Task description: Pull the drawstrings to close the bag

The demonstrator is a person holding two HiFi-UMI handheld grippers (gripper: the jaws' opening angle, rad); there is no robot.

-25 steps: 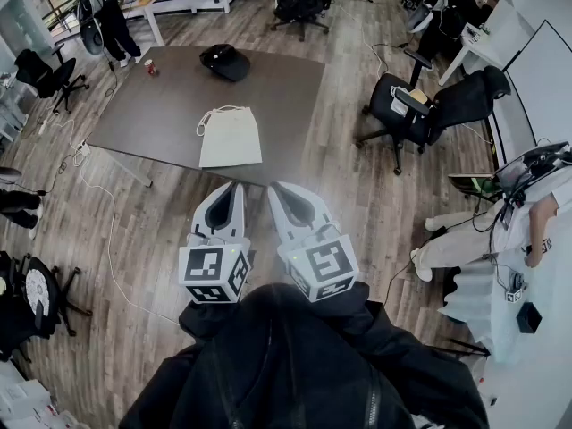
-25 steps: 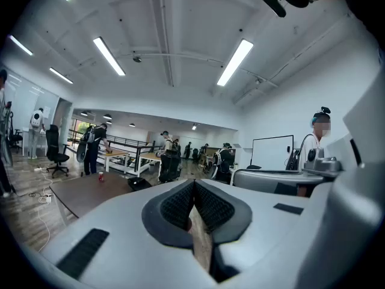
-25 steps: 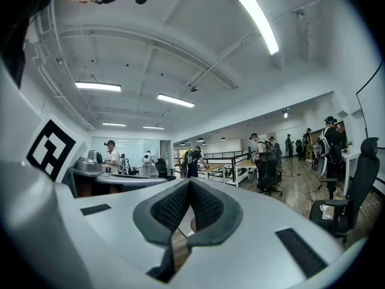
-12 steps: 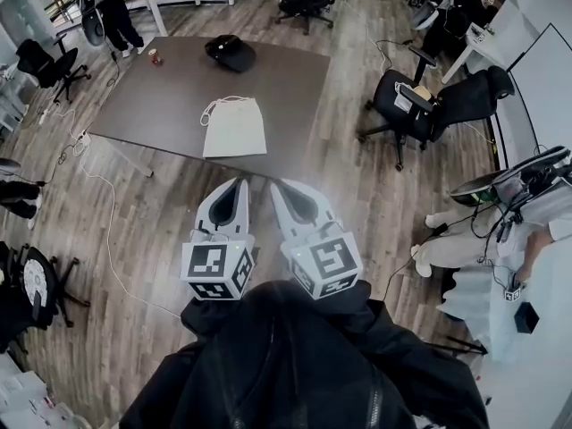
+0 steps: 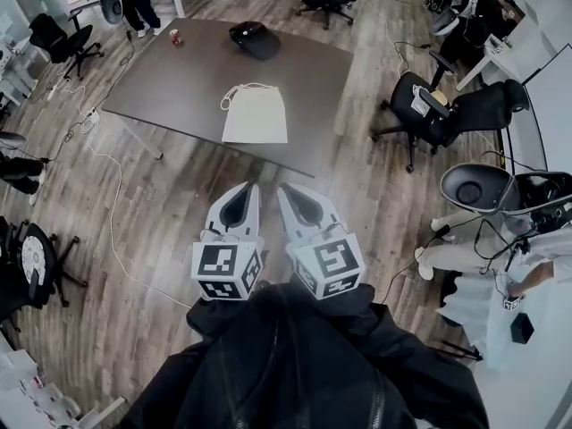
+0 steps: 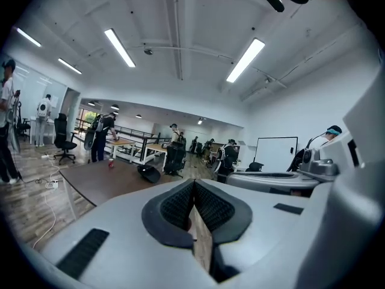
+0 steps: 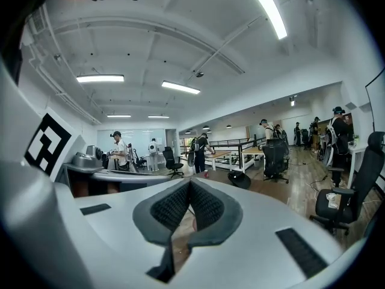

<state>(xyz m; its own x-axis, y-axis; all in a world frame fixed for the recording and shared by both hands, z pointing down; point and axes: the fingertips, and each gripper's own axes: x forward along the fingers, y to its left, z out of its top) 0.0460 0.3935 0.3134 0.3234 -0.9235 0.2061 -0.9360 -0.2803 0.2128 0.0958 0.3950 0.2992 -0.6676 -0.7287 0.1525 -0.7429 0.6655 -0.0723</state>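
Floor beneath paired, closed grippers

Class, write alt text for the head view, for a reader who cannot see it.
The left gripper and right gripper, both shut and empty, point side by side toward a dark table. A white drawstring bag lies flat on it, untouched, a black cap beyond.

A pale cloth bag lies on the smooth, matt dark table; around the table, a wood-plank floor.
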